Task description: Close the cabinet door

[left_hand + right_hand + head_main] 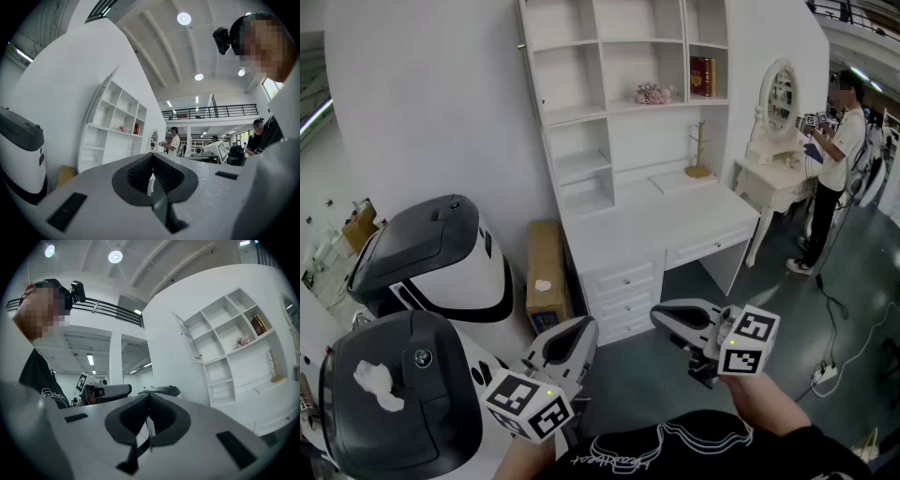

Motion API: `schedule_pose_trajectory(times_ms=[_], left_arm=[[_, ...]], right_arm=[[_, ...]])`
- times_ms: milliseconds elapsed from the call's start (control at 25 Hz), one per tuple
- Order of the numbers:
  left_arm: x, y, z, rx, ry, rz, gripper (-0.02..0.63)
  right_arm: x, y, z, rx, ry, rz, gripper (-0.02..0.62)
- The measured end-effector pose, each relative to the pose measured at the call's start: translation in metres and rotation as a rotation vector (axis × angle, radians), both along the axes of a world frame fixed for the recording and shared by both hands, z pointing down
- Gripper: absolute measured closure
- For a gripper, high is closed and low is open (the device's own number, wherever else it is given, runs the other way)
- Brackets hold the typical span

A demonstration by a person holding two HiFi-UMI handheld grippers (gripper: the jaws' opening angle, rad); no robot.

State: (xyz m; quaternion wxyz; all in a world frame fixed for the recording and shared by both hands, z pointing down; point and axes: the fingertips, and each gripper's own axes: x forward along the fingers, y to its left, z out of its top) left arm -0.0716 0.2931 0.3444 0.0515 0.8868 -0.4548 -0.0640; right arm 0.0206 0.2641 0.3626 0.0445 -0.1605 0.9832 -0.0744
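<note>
The left gripper (577,333) and the right gripper (666,319) are pointing level, side by side but apart, each keeping its jaws together on nothing

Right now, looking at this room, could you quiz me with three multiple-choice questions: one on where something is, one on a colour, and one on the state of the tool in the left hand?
1. Where is the red book?
A. on the floor
B. on a shelf, right of the pink flowers
C. inside a drawer

2. What colour is the box beside the desk?
A. blue
B. green
C. brown

3. How do the jaws of the left tool stand?
A. together, with nothing between them
B. wide apart
C. clamped on a book

Answers:
1 B: the book stands upright in the compartment next to the flowers.
2 C: it is plain brown cardboard.
3 A: the left gripper view shows the jaws meeting, with nothing held.
</note>
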Motion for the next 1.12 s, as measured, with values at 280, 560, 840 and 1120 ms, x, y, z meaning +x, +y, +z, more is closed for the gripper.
schedule_pose_trajectory(times_ms=[280, 560, 840, 1120], left_arm=[[-0.014, 0.000, 0.006, -0.005, 0.004, 0.003, 0.601], [-0.029, -0.011, 0.031, -0.052, 0.036, 0.005, 0.601], [-0.038, -0.031, 0.040, -0.087, 0.077, -0.010, 0.601], [-0.048, -0.076, 0.038, -0.082, 0.076, -0.048, 0.601]], right_arm=[[-0.013, 0.003, 0.005, 0.002, 0.010, 0.006, 0.589], [-0.018, -0.008, 0.032, -0.091, 0.003, 0.044, 0.588], [-0.024, -0.029, 0.042, -0.136, -0.012, 0.037, 0.588], [-0.032, -0.078, 0.034, -0.139, -0.033, 0.006, 0.588]])
